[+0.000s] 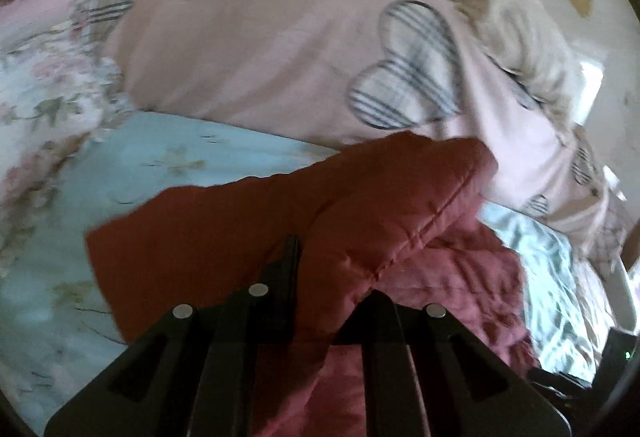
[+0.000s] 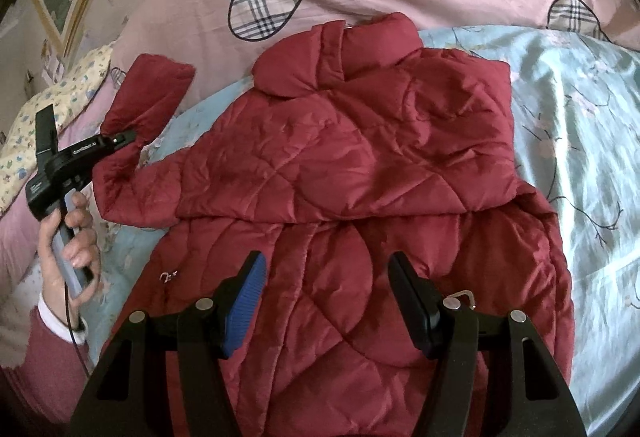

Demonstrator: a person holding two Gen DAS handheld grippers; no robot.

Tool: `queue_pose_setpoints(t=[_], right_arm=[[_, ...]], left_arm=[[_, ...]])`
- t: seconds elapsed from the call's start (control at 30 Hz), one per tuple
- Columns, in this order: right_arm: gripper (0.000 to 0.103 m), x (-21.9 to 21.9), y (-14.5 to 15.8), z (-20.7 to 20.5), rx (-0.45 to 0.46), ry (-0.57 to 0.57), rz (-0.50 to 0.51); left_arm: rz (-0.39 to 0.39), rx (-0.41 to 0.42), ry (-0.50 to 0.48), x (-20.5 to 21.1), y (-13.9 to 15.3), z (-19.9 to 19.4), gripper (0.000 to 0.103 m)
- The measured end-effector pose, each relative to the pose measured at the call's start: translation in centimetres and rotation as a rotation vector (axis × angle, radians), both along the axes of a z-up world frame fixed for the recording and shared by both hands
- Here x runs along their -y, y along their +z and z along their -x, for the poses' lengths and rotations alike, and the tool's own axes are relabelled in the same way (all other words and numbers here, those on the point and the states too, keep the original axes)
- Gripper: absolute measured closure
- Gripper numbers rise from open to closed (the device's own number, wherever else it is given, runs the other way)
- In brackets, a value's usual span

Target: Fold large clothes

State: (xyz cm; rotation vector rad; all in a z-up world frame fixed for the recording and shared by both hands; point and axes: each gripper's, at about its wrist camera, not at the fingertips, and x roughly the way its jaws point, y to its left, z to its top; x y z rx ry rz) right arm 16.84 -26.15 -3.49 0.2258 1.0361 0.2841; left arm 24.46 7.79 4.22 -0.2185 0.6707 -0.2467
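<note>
The jacket lies on the bed, partly folded: its right side is tucked over, while the left hand-held gripper clenches the left sleeve and the right hand-held gripper hovers released above.

- Left black two-finger gripper is clamping shut on the red quilted sleeve, lifting it.
- Left hand is gripping its grey handle.
- Right blue-padded gripper is hanging with jaws apart, empty, pointing downward.
</note>
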Motion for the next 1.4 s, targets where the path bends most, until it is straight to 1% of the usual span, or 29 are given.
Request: queue_pose_setpoints(t=[0.13,0.27,0.3,0.37,0.47,0.53,0.57,0.6,0.67,0.7,0.8,0.97,1.03,1.07,1.1,1.13,1.17,1.2,1.23,1.33,1.37,1.4], right_arm=[[0.038,1.1,0.3,0.0,-0.001,-0.027,-0.031],[0.038,2.6,0.6,-0.4,-0.005,-0.062,-0.086],[0.036,3.0,0.7,-0.5,-0.008,-0.073,-0.110],[0.036,3.7,0.9,-0.8,-0.010,-0.090,-0.138],[0.036,4.7,1.3,-1.4,-0.006,-0.115,-0.176],[0.035,5.5,1.4,-2.1,-0.006,-0.132,-0.224],[0.031,5.9,1.4,-2.5,-0.008,-0.138,-0.255],[0.023,6.2,1.3,-3.0,-0.011,-0.140,-0.293],[0.016,7.0,0.6,-4.4,-0.031,-0.153,-0.400],[0.016,7.5,0.0,-5.3,-0.051,-0.158,-0.458],[0.016,8.1,-1.7,-7.9,-0.097,-0.175,-0.544],[0.016,7.5,-4.9,-11.5,-0.192,-0.173,-0.644],[0.021,7.0,-5.8,-12.3,-0.205,-0.153,-0.696],[0.034,6.7,-6.1,-12.6,-0.211,-0.145,-0.708],[0.054,6.5,-6.3,-12.8,-0.218,-0.144,-0.704],[0.063,6.2,-6.4,-13.1,-0.219,-0.142,-0.708],[0.080,6.0,-6.4,-13.1,-0.221,-0.143,-0.695],[0.089,5.9,-6.3,-13.2,-0.218,-0.149,-0.674],[0.090,5.9,-6.1,-13.2,-0.207,-0.153,-0.659],[0.094,6.3,-5.3,-13.1,-0.173,-0.160,-0.640],[0.094,6.4,-4.9,-13.0,-0.159,-0.161,-0.628],[0.094,6.5,-4.5,-12.9,-0.142,-0.165,-0.612]], left_arm=[[-0.004,0.018,-0.088,4.6,0.0,1.0,0.096],[-0.003,0.015,-0.178,8.7,-0.9,1.4,0.096],[-0.006,0.016,-0.190,9.5,-1.0,1.7,0.096],[-0.025,0.010,-0.224,11.7,-2.0,1.9,0.096],[-0.040,0.001,-0.263,14.0,-3.3,2.2,0.096],[-0.053,-0.004,-0.283,15.2,-4.1,2.2,0.096],[-0.056,-0.011,-0.293,15.8,-4.6,2.2,0.096],[-0.057,-0.017,-0.299,16.1,-4.9,2.1,0.096],[-0.061,-0.035,-0.311,16.6,-5.7,1.9,0.096],[-0.062,-0.038,-0.315,16.8,-6.0,2.0,0.096],[-0.054,-0.042,-0.320,17.1,-6.5,2.2,0.096],[-0.062,-0.039,-0.328,17.2,-6.6,2.1,0.096],[-0.069,-0.037,-0.333,17.3,-6.7,2.1,0.096],[-0.072,-0.039,-0.336,17.3,-6.8,2.1,0.096],[-0.073,-0.041,-0.338,17.3,-6.8,2.0,0.096],[-0.081,-0.045,-0.334,17.3,-6.9,2.0,0.096],[-0.093,-0.054,-0.328,17.4,-7.0,1.8,0.094],[-0.101,-0.070,-0.330,17.4,-7.1,1.7,0.090],[-0.095,-0.092,-0.341,17.4,-7.3,1.5,0.089],[-0.064,-0.147,-0.380,17.2,-7.4,1.3,0.079],[-0.060,-0.153,-0.393,17.2,-7.3,1.5,0.074],[-0.060,-0.153,-0.401,17.2,-7.2,1.7,0.063]])
